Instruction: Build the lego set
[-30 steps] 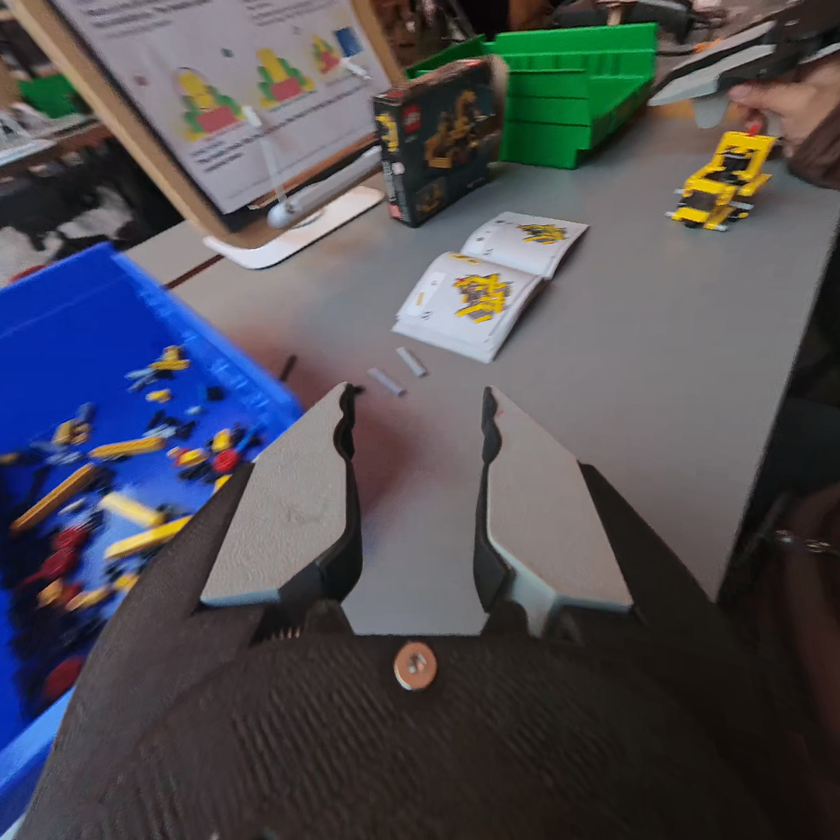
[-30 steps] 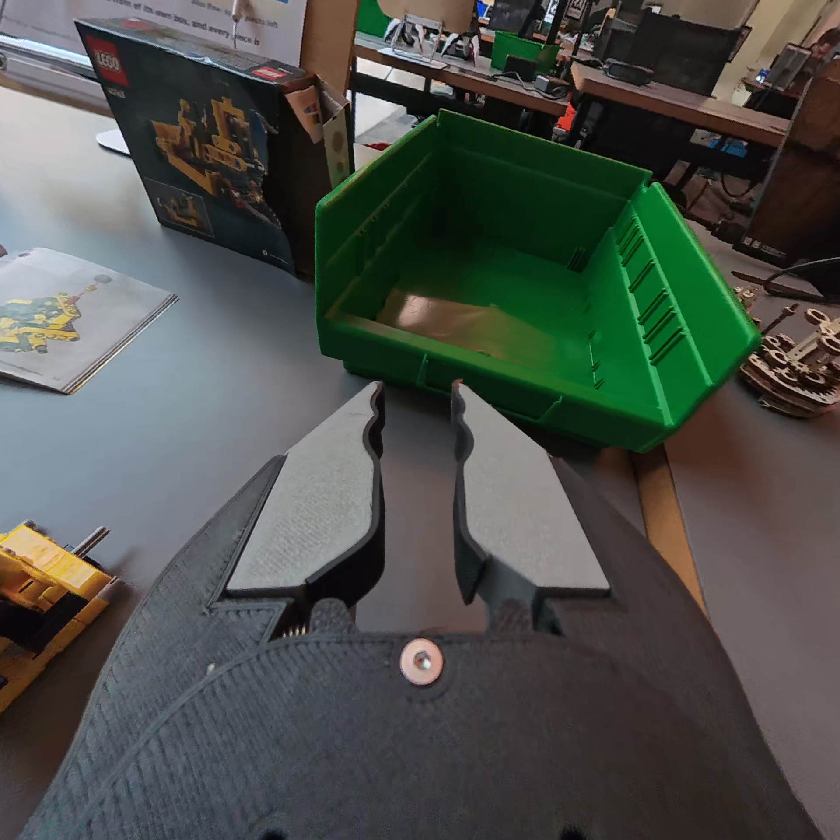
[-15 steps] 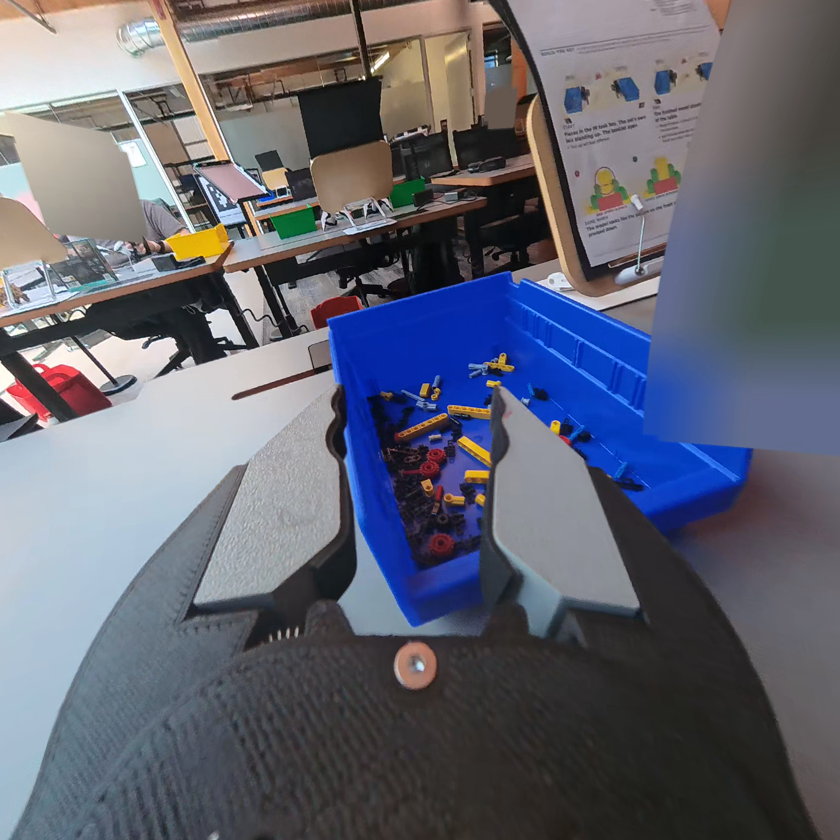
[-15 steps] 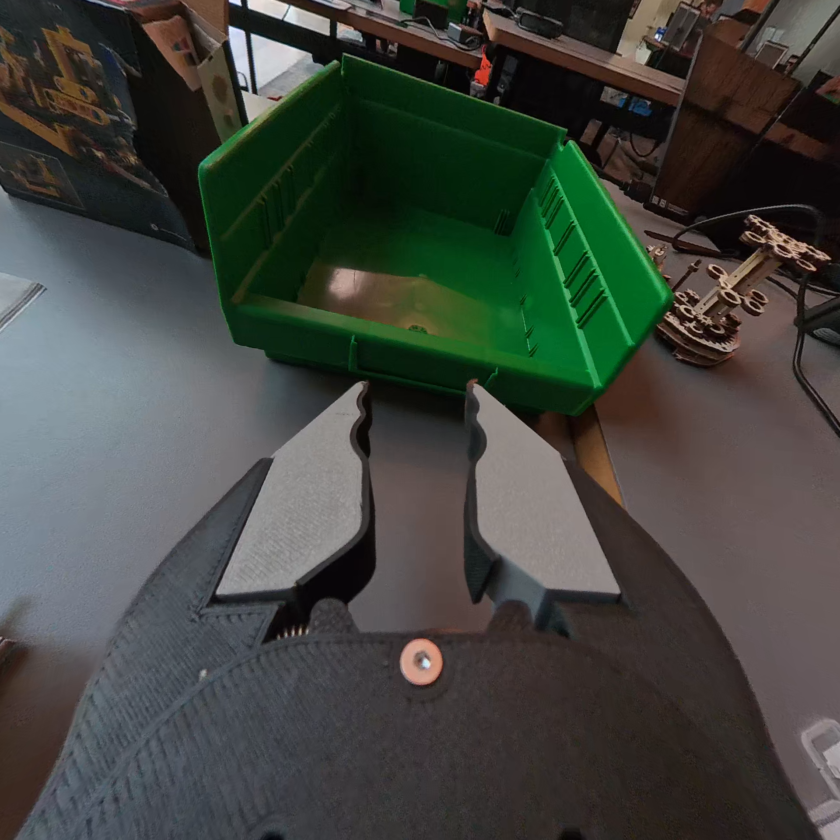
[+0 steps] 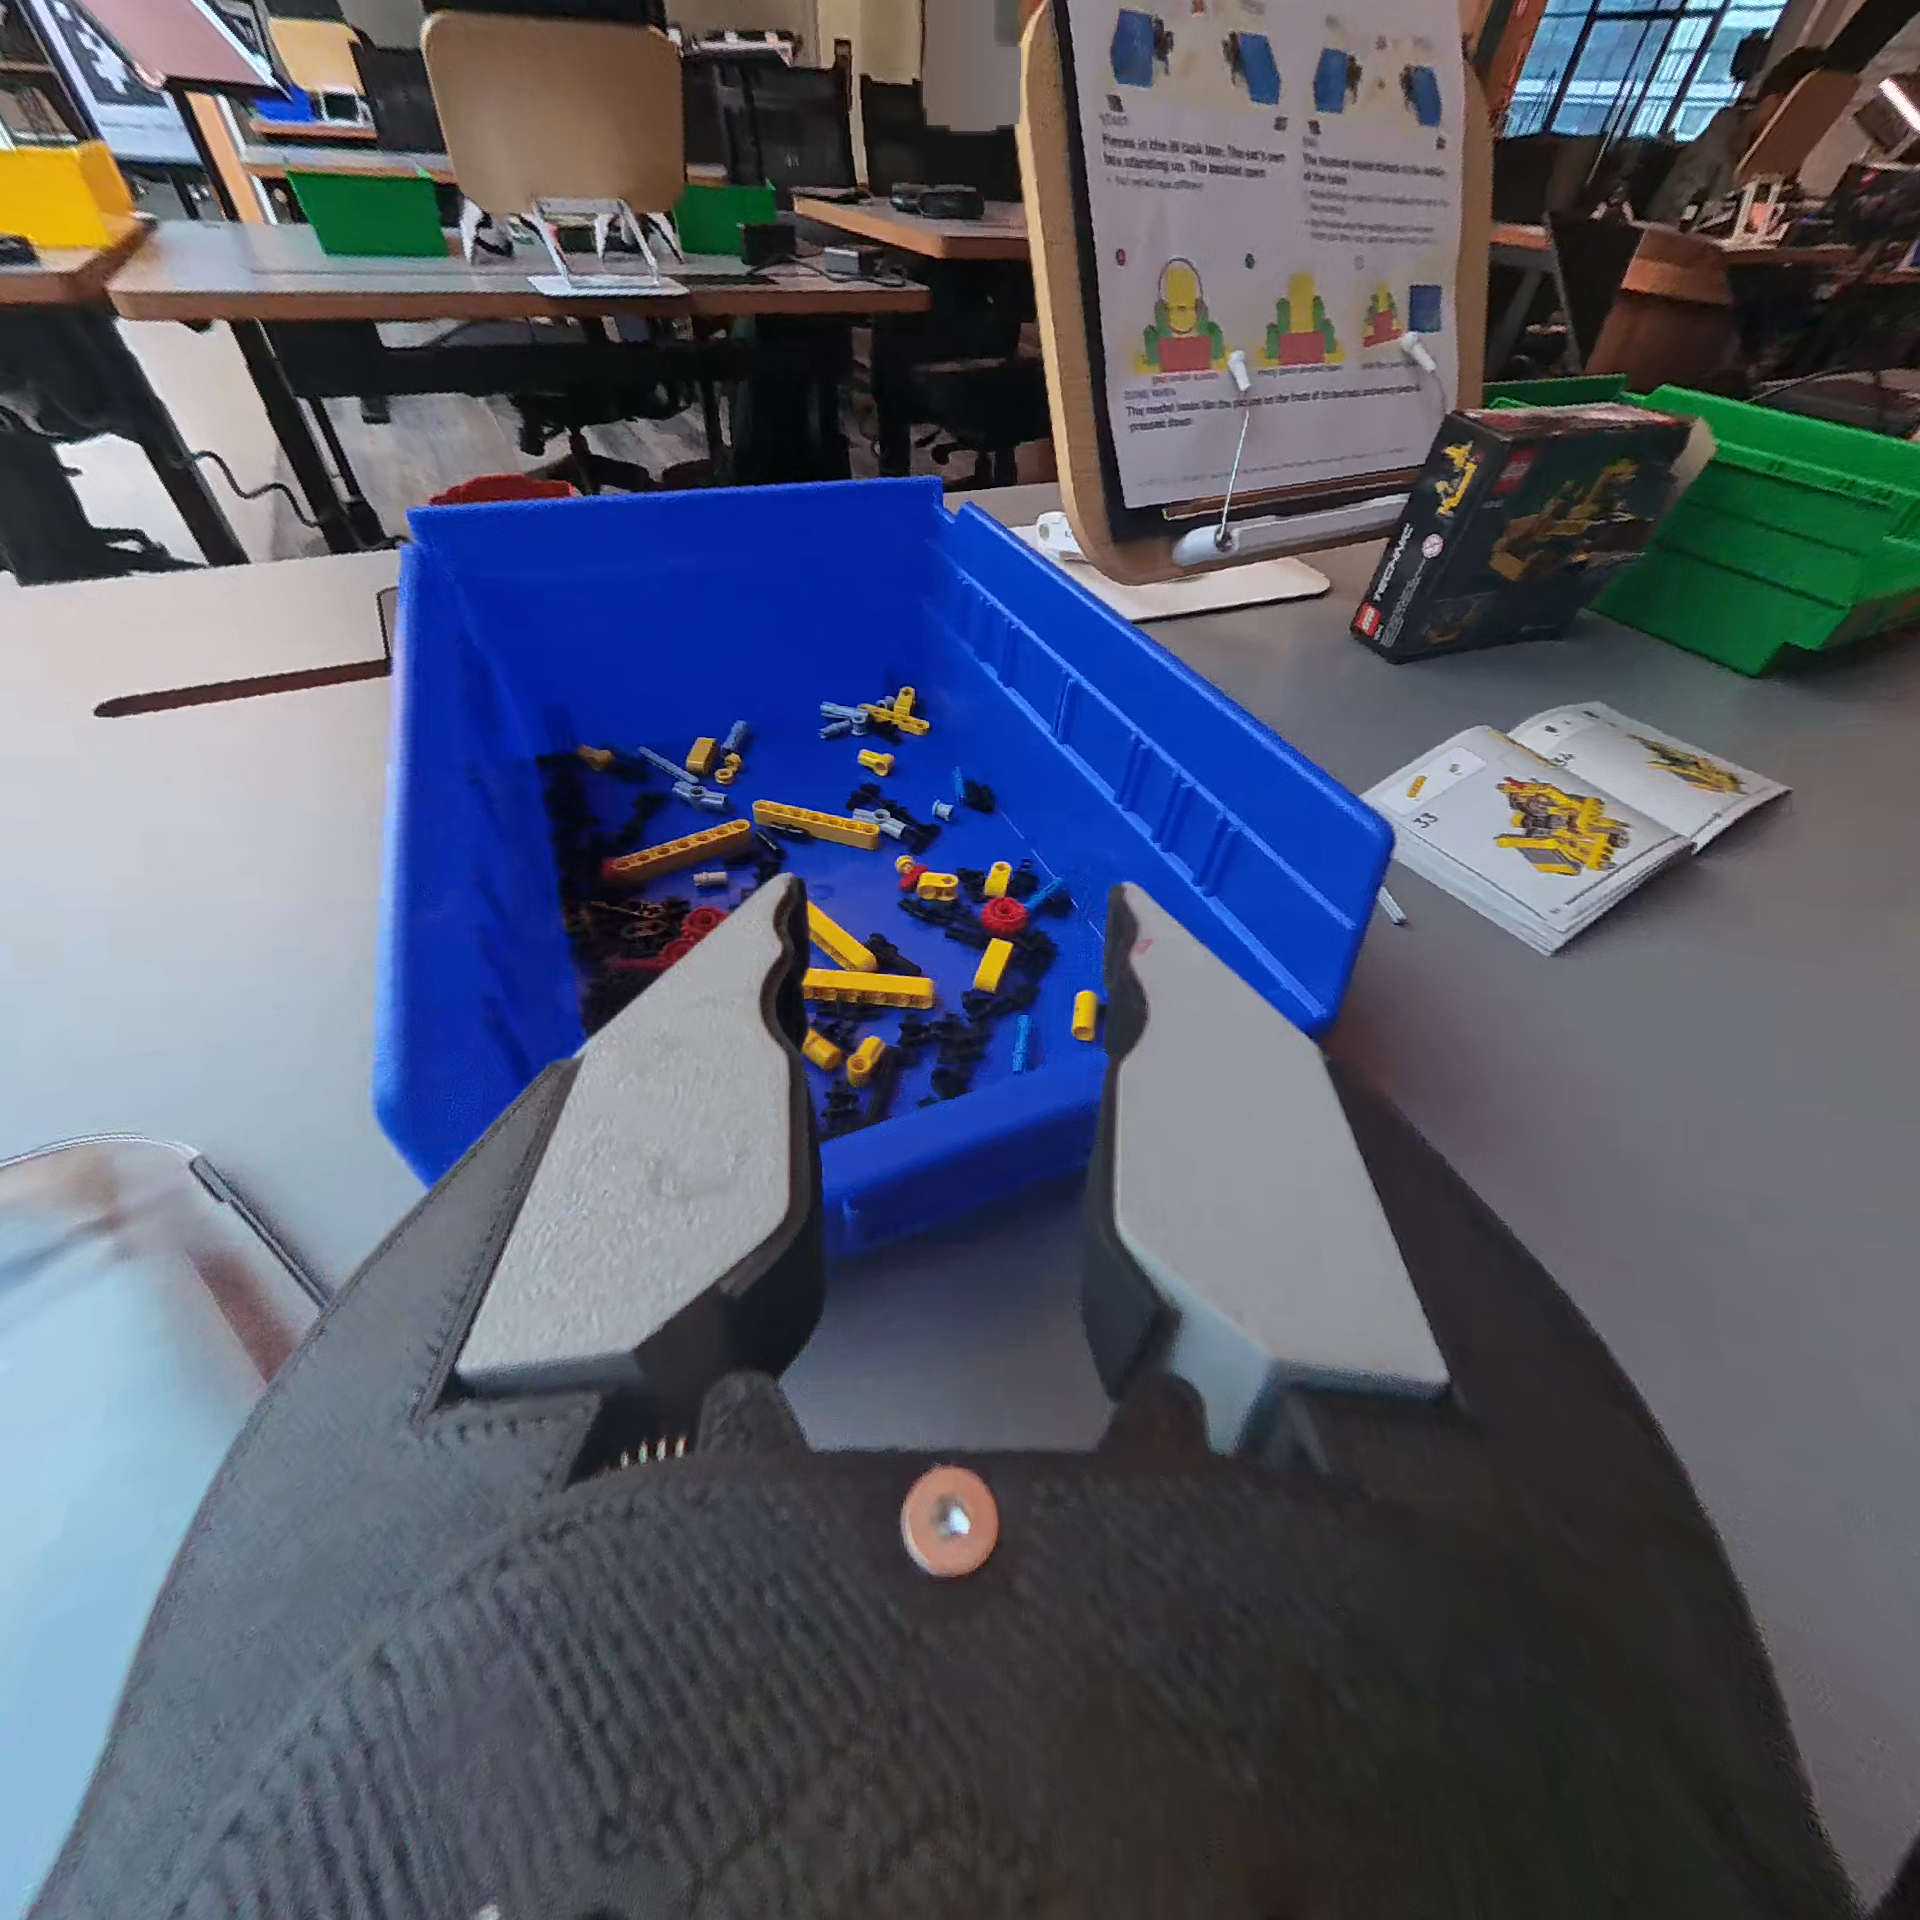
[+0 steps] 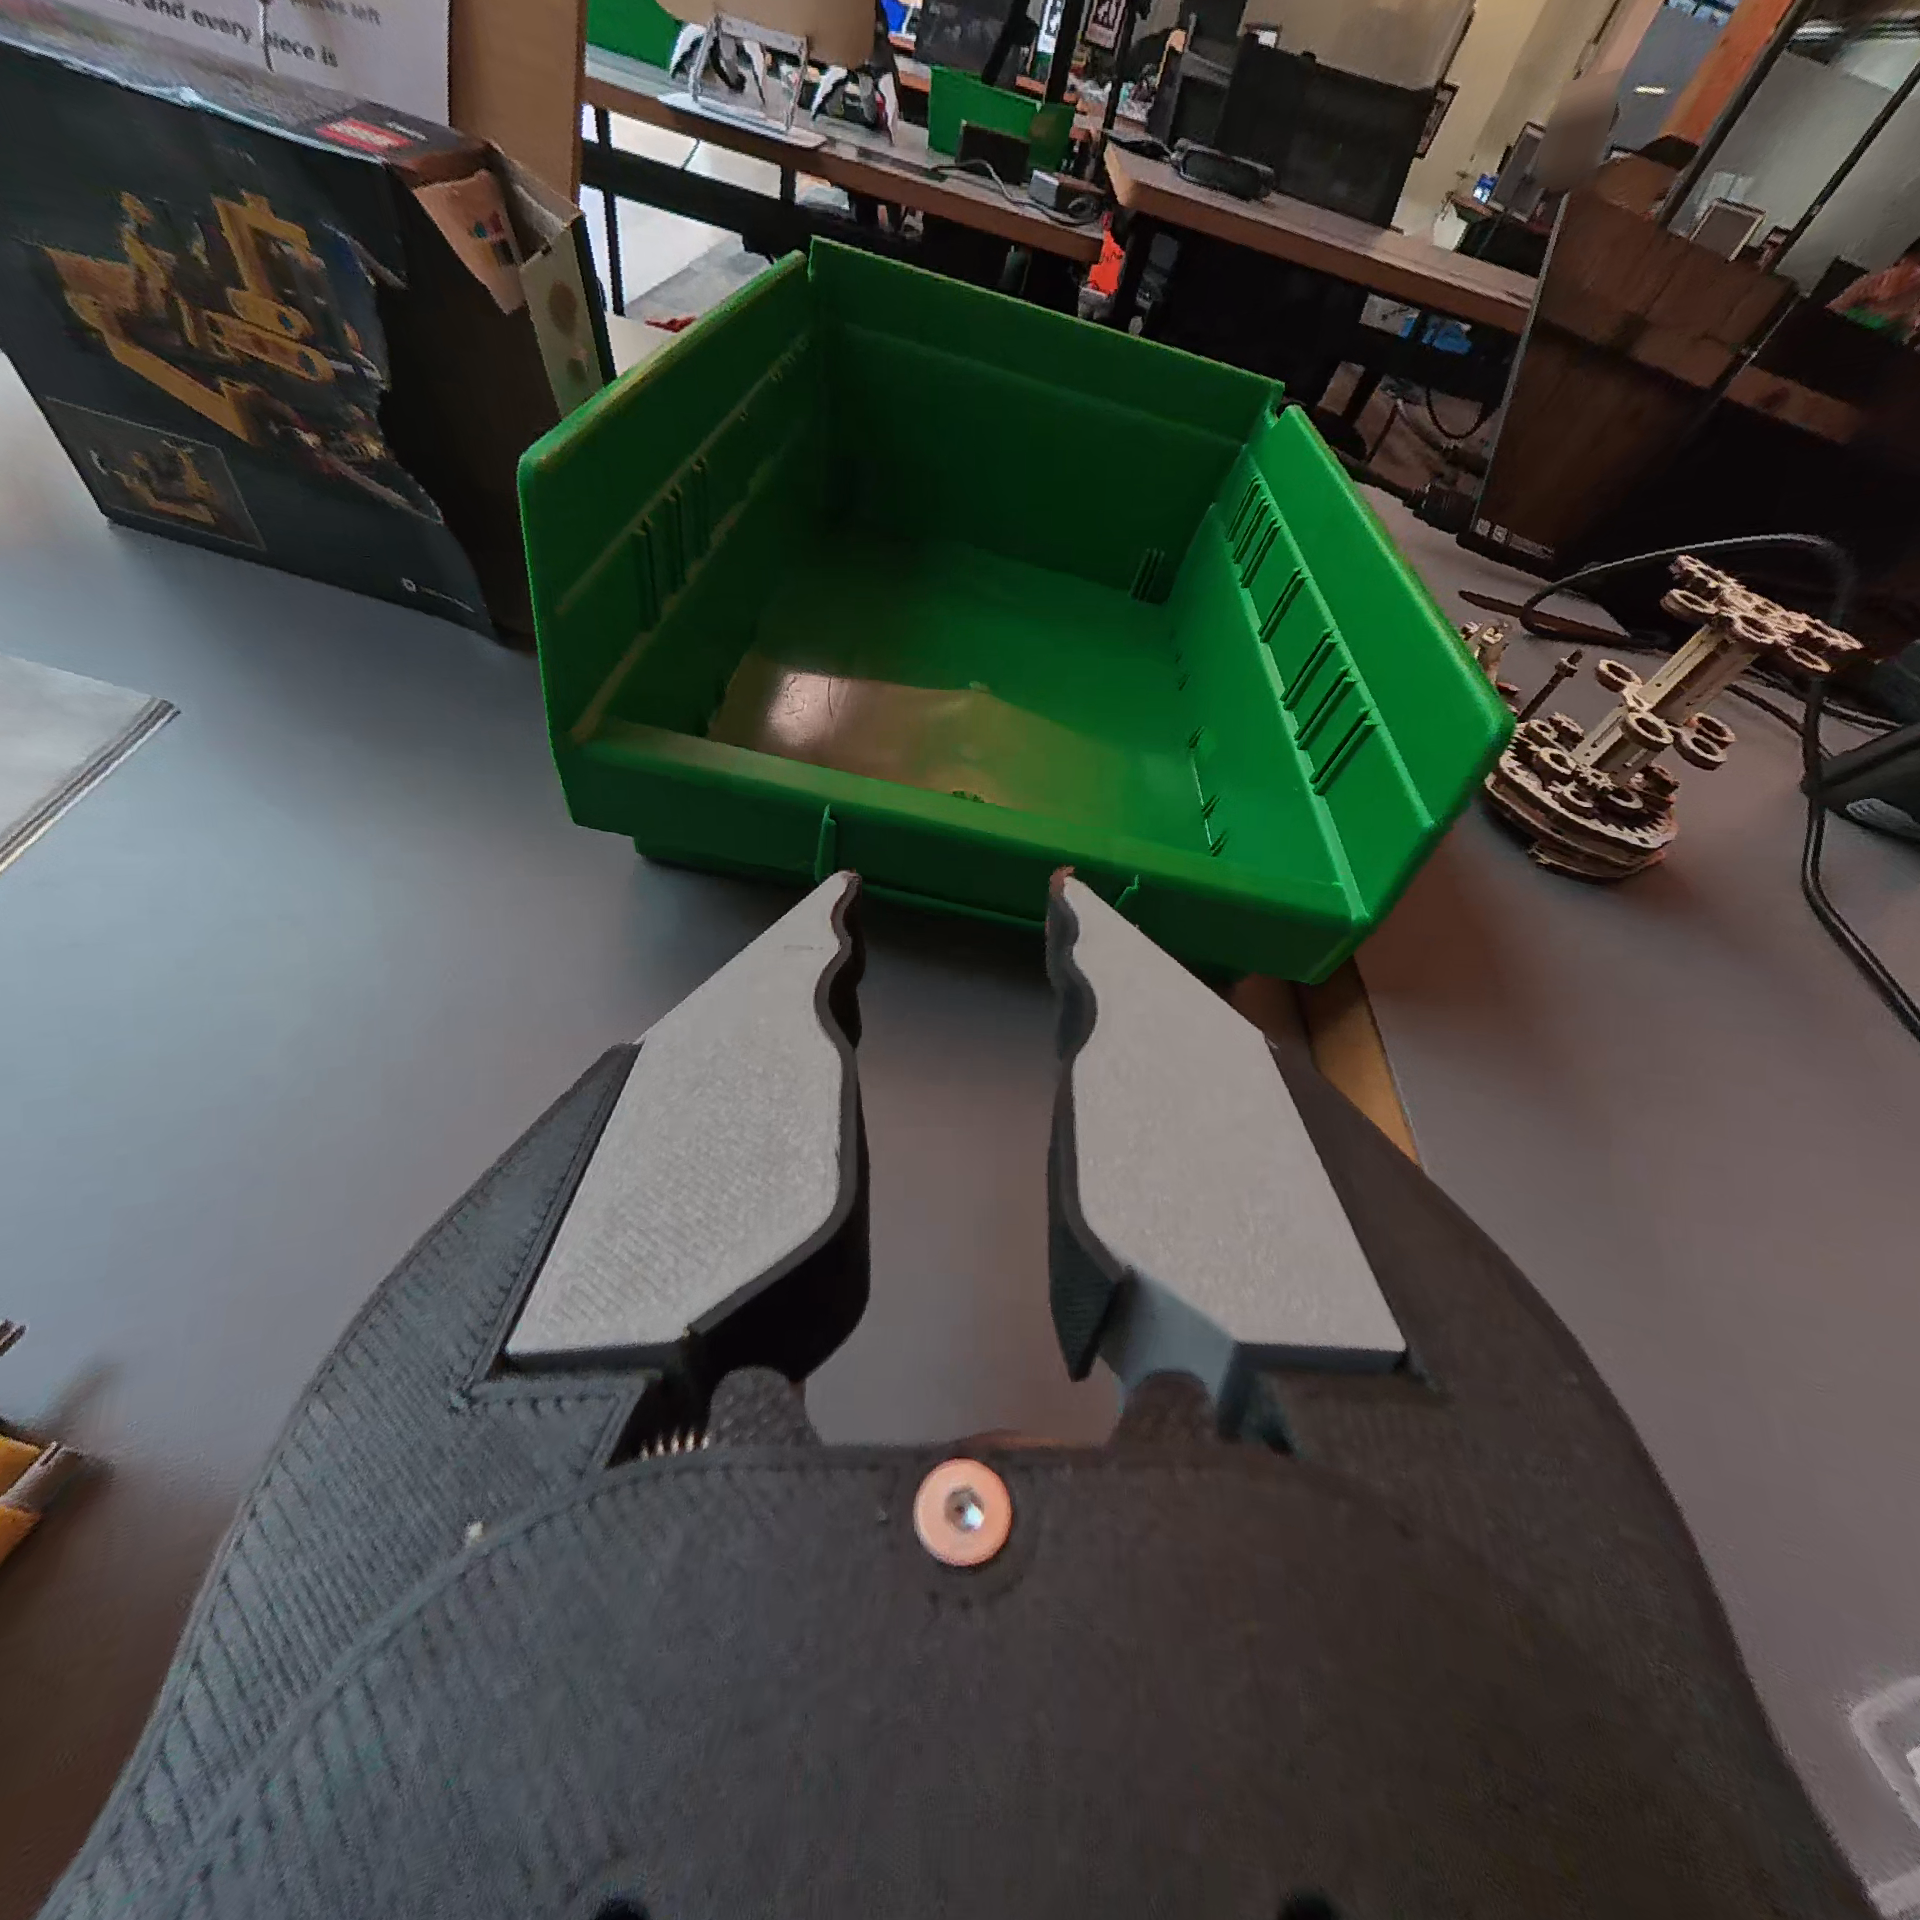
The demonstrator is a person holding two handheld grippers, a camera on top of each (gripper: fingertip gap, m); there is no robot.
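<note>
A blue bin (image 5: 1164,748) holds several loose yellow, black, red and blue lego pieces (image 5: 831,904). My left gripper (image 5: 951,914) is open and empty, above the bin's near end. An open instruction booklet (image 5: 1569,821) lies right of the bin. My right gripper (image 6: 951,899) is open and empty, just in front of an empty green bin (image 6: 1340,665). A sliver of the yellow lego model (image 6: 16,1496) shows at the left edge of the right wrist view.
The dark lego box (image 5: 1507,530) (image 6: 239,332) stands beside the green bin (image 5: 1787,540). A board with a printed sheet (image 5: 1268,260) stands behind the blue bin. A wooden gear model (image 6: 1621,738) and cables sit right of the green bin. A clear object (image 5: 114,1351) lies at the lower left. The gap from one gripper's tips to the other's is roughly 70 centimetres.
My left gripper swung left from the booklet area to the blue bin and now faces into it. My right gripper turned back a little; the green bin sits more central.
</note>
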